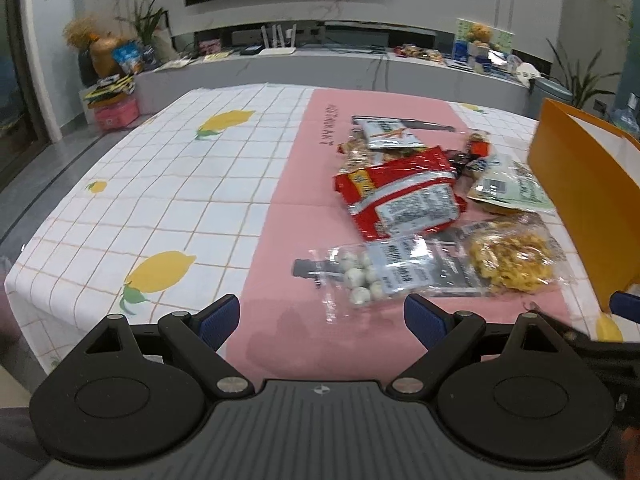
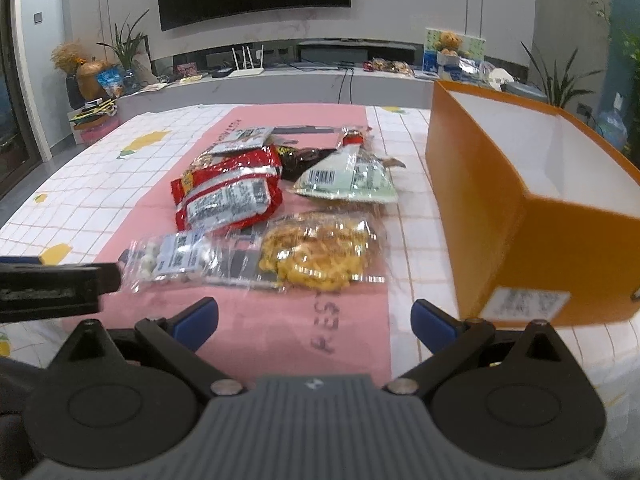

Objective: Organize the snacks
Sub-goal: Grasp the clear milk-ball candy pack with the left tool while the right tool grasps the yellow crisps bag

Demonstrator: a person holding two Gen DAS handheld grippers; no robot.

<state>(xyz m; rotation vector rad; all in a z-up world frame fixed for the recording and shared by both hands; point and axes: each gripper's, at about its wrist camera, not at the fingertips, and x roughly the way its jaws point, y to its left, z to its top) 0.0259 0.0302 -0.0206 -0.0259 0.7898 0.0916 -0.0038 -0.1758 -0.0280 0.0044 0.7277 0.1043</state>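
Observation:
Snack packets lie in a pile on the pink mat [image 1: 280,184]: a red bag [image 1: 400,196], a clear bag of white balls [image 1: 368,276], a clear bag of yellow crisps [image 1: 512,260], a pale green bag [image 1: 512,190] and a silver packet [image 1: 390,134]. In the right wrist view I see the red bag [image 2: 228,196], the yellow crisps [image 2: 320,256], the white balls bag [image 2: 172,258] and the green bag [image 2: 348,182]. An open orange box [image 2: 532,240] stands to the right; it also shows in the left wrist view [image 1: 580,196]. My left gripper [image 1: 320,318] is open just short of the white balls bag. My right gripper [image 2: 314,320] is open and empty, in front of the crisps.
The table has a white lemon-print cloth [image 1: 160,184]. The left gripper's body [image 2: 52,284] shows at the left of the right wrist view. Beyond the table are a TV bench [image 1: 320,56] with clutter and plants.

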